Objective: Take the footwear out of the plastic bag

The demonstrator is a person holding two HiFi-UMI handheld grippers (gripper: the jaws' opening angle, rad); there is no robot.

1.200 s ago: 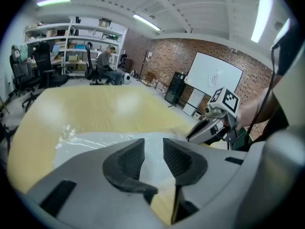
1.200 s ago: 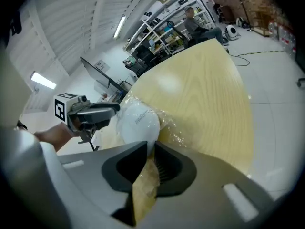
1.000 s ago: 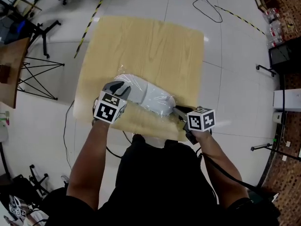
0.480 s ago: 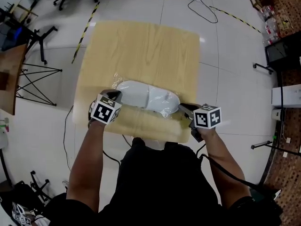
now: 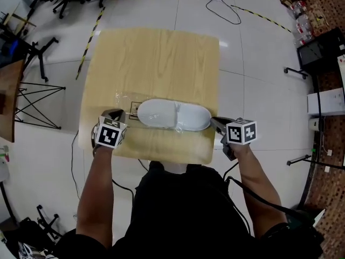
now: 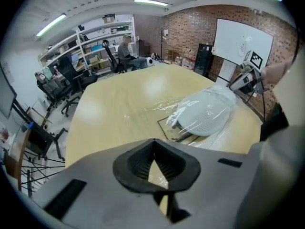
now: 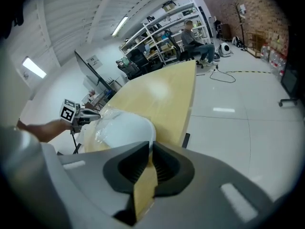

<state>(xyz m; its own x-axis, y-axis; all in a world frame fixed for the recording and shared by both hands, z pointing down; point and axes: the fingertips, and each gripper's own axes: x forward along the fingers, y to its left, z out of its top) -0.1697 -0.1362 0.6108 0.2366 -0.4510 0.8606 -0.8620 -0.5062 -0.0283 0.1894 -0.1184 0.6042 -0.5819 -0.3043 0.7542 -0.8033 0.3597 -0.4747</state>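
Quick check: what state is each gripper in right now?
Left gripper: shut, pinching the plastic bag at its edge.
Right gripper: jaws have just been closing, nearly shut on the bag's other end.

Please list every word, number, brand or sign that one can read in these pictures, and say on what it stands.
No text can be read.
Black-framed print on the plastic bag: too small.
Marks on the whiteboard: too faint.
Marker cubes: square patterns, no letters.

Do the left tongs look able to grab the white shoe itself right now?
Probably not directly: the shoe lies inside the plastic bag, and the left tongs, shut on its end, would meet film first.
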